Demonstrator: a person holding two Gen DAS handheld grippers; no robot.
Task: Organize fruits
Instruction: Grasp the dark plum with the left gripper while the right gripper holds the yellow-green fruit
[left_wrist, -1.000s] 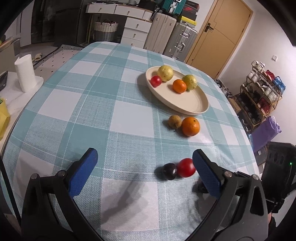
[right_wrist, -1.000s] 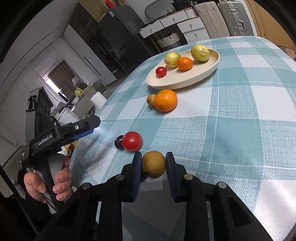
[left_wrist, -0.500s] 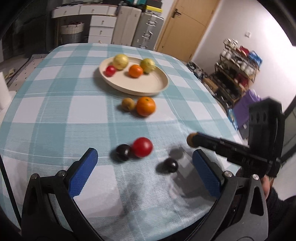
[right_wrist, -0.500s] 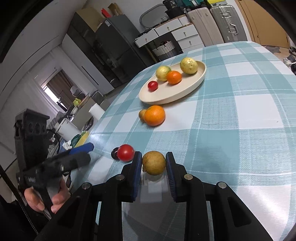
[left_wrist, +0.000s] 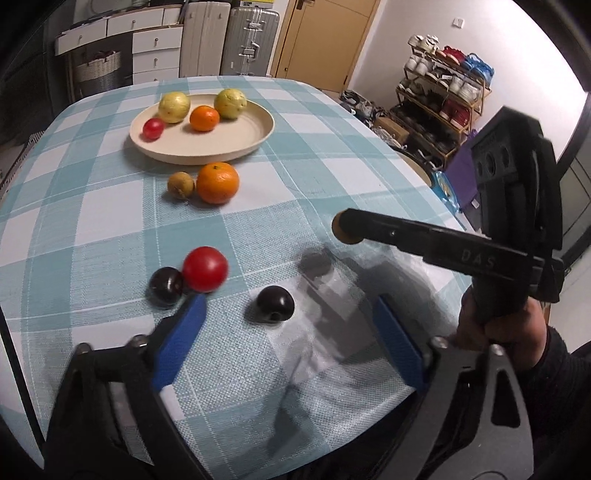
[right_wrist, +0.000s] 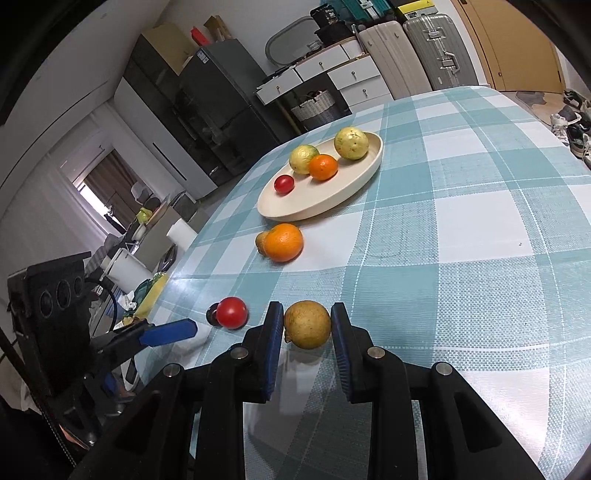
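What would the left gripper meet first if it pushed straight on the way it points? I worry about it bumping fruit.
Most likely the dark plum, which lies between the closing jaws of the left gripper, untouched so far. The red tomato sits off to one side, though depth is hard to judge.

A cream plate is sitting far on the desk, holding two yellow-green fruits, a small orange and a small tomato. Nearer, a large orange is touching a brownish fruit. A red tomato is touching a dark plum; another plum is lying right of them.
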